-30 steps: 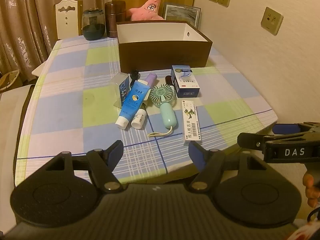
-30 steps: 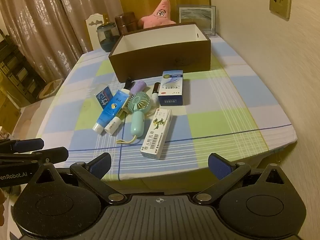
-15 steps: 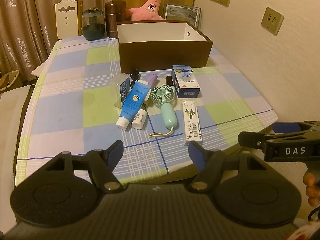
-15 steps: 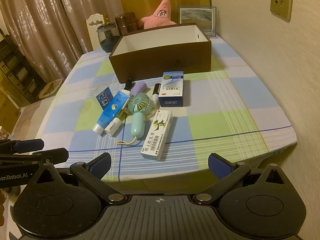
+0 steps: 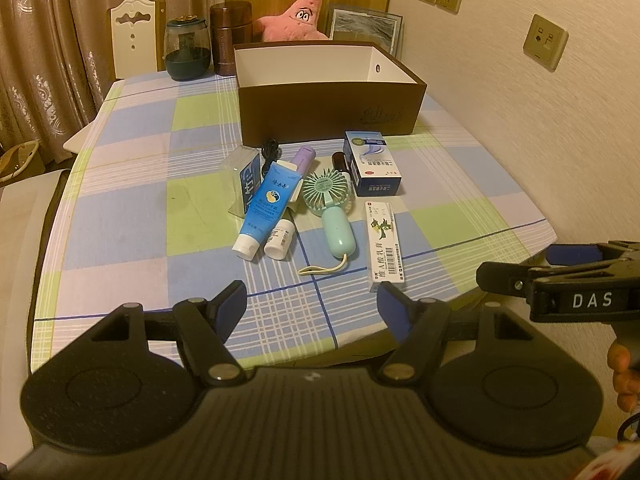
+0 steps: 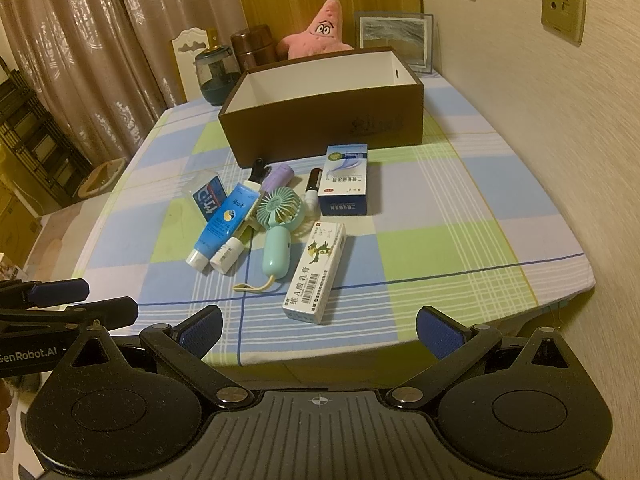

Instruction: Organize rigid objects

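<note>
Eight or so small items sit in a loose cluster mid-table (image 5: 120,220), just in front of the brown box (image 5: 328,116), which is open-topped with a white interior. Left to right: clear-cased blue pack (image 5: 249,184), tilted on edge; blue tube (image 5: 269,208), white cap toward the camera; small white bottle (image 5: 280,238) lying just beside the tube's cap; lilac cylinder (image 5: 304,159), partly under the tube; mint handheld fan (image 5: 330,208) with yellow wrist loop; a dark vial (image 5: 342,162), label too small to read; blue-and-white carton (image 5: 372,164), lying flat; long white carton (image 5: 384,246) with barcode, nearest the table edge. A black clip-like thing (image 5: 270,148) lies against the box's front wall, probably a binder clip.

Left hand-held gripper (image 5: 312,304): jaws spread wide, empty, hanging over the near table edge, touching nothing. Right hand-held gripper (image 6: 318,332): likewise wide apart, empty, the long white carton just beyond its fingers.
</note>
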Demonstrator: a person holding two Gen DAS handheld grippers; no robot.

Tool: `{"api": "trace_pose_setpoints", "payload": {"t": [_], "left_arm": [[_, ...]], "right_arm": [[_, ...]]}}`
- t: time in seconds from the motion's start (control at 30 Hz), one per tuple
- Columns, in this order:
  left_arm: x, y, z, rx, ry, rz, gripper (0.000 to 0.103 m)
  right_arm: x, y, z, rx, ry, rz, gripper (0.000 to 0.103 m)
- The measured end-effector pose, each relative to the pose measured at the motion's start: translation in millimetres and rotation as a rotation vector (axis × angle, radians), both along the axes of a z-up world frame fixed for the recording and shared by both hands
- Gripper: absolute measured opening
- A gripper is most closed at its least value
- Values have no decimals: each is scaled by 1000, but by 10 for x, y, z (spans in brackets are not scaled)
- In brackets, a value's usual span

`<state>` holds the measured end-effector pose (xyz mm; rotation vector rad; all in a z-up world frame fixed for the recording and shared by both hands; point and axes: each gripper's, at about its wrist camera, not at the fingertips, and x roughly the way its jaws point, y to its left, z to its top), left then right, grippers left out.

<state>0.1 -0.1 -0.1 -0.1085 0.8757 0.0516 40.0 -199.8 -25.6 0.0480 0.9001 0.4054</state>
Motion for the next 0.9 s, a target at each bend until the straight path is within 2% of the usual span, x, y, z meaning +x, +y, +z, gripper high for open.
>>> {"api": "trace_pose_setpoints", "payload": {"t": [0.9], "left_arm": [[0,0,0,0,0,0,70]], "right_arm": [[-25,9,-24,3,-2,2,103]]}}
